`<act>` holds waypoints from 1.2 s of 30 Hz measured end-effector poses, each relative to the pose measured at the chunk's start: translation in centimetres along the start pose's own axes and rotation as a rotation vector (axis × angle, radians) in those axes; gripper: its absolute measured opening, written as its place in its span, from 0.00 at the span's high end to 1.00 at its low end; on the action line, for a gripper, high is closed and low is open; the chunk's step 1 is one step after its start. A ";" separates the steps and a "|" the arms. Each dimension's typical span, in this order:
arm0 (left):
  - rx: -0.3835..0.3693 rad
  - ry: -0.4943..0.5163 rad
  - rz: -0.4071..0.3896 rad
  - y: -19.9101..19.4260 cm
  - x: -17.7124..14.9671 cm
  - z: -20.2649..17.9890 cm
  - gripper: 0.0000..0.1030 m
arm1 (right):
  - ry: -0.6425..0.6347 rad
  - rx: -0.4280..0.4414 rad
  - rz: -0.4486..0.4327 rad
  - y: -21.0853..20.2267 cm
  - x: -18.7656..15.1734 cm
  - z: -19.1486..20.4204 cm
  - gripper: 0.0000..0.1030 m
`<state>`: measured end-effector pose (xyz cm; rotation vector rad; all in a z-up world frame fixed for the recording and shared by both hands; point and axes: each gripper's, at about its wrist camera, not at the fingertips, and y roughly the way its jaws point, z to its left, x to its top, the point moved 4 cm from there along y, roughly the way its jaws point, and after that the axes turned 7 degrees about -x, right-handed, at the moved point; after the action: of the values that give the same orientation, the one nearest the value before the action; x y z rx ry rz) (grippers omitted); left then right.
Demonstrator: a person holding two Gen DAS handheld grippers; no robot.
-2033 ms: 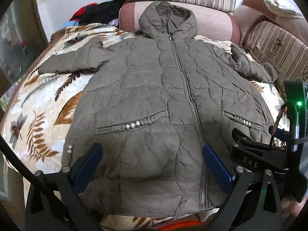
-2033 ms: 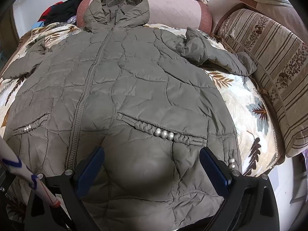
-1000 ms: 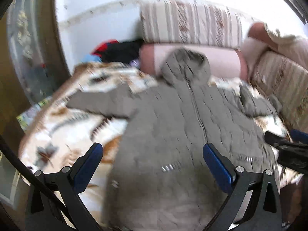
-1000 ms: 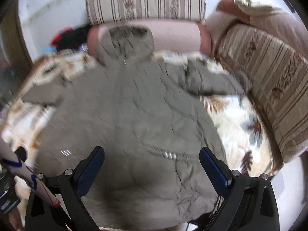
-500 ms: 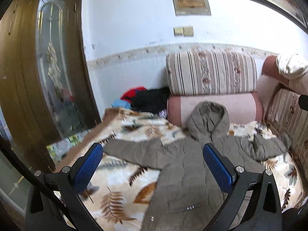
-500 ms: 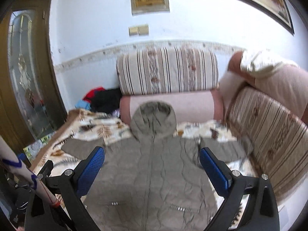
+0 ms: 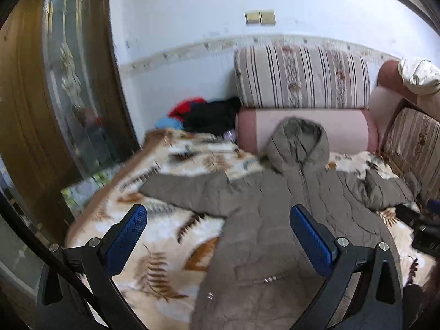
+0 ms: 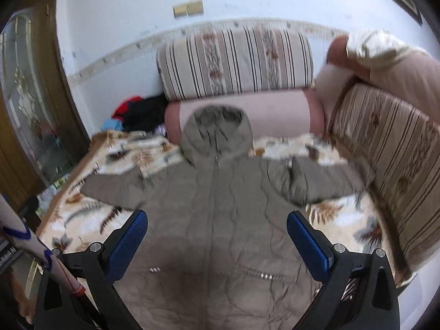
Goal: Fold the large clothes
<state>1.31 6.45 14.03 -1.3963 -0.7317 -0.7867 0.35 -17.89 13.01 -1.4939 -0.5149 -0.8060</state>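
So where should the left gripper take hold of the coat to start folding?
Probably the cuff end of the outstretched sleeve, approached from the coat's outer left side. It lies flat and straight on the leaf-print blanket, clear of the body. The left gripper is open.

We are looking at home living room: striped sofa cushions (image 8: 236, 63) lining white wall, leaf-print blanket (image 7: 176, 220) covering seat, wooden door with glass pane (image 7: 68, 82), gold wall switches (image 7: 260, 18), clothes pile (image 7: 203, 112) lying in corner.
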 end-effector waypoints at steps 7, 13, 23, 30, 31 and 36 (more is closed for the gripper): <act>-0.054 0.002 0.159 6.4 -3.8 -2.2 0.00 | 0.060 -0.080 0.143 7.6 -3.7 -2.4 0.00; -0.106 -0.090 0.231 9.1 -8.0 -3.4 0.00 | 0.081 -0.149 0.219 11.3 -6.1 -3.7 0.00; -0.153 -0.118 0.375 11.5 -12.5 -4.7 0.00 | 0.031 -0.278 0.244 12.1 -10.5 -4.2 0.00; -0.225 -0.134 0.362 10.9 -12.8 -5.4 0.00 | 0.043 -0.264 0.263 13.0 -10.8 -4.2 0.00; -0.235 -0.134 0.355 10.8 -12.6 -5.5 0.00 | 0.049 -0.264 0.265 13.1 -10.8 -4.3 0.00; -0.312 -0.153 0.358 10.6 -12.5 -5.9 0.00 | 0.083 -0.254 0.278 13.5 -10.7 -4.8 0.00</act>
<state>3.11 1.26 -2.54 -1.8231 -0.4650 -0.5289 2.52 -22.39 -4.12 -1.7117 -0.1394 -0.7288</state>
